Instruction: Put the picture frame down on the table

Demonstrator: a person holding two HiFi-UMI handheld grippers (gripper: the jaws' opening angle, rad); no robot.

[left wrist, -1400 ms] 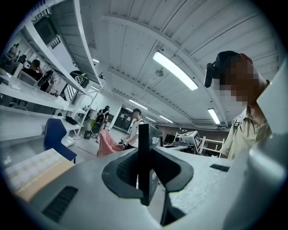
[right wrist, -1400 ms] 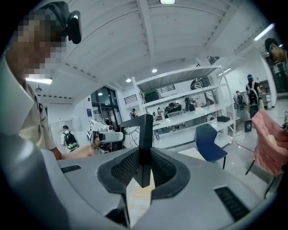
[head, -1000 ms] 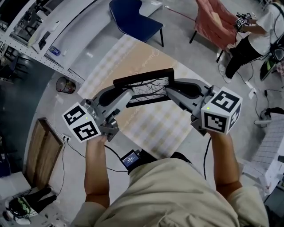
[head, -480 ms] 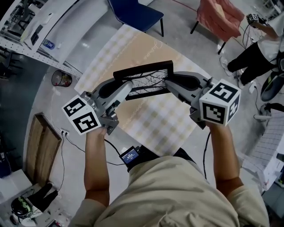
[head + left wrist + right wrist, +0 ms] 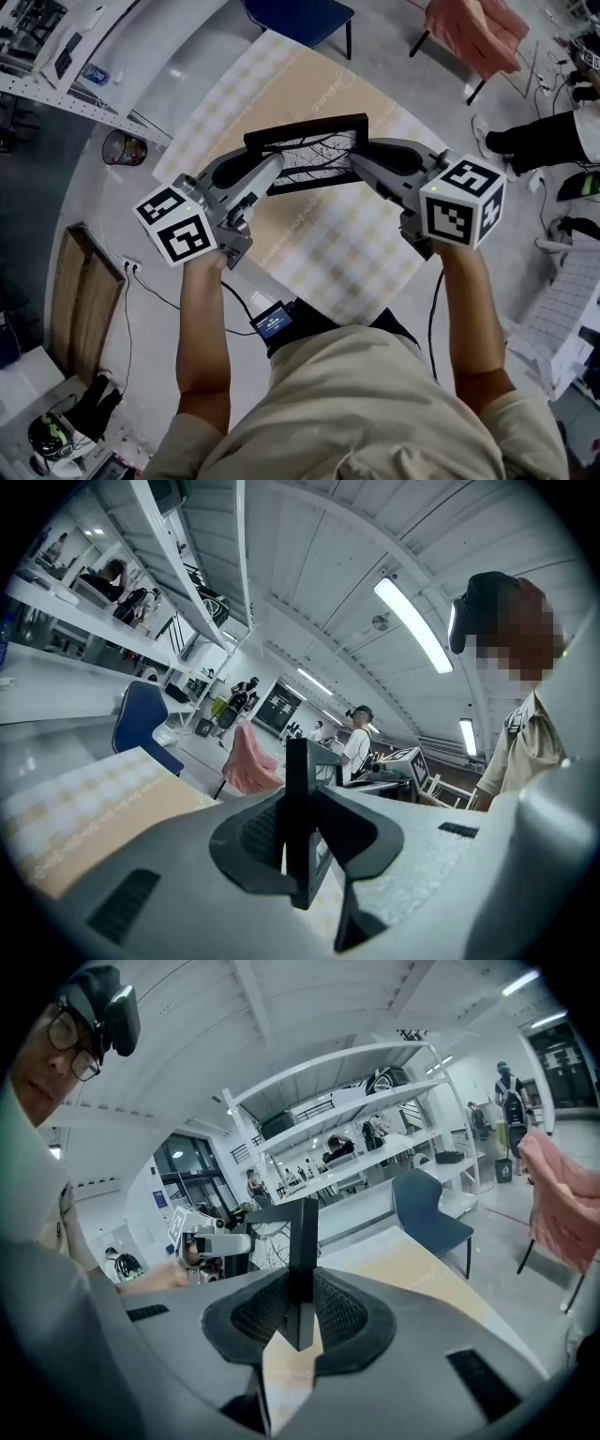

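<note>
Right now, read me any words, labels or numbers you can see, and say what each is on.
No text can be quoted.
Cursive print along the beige checked tablecloth: too small to read.
Small blue-lit screen at the person's waist: blurred, unreadable.

Jaws of right gripper (image 5: 298,1309) are clamped on the side rail of the black picture frame (image 5: 302,1237), which stands upright and edge-on to the camera. left gripper (image 5: 242,1238) sits at the frame's far side. Tan checked table (image 5: 412,1274) lies below, with a blue chair (image 5: 427,1206) just behind it.
</note>
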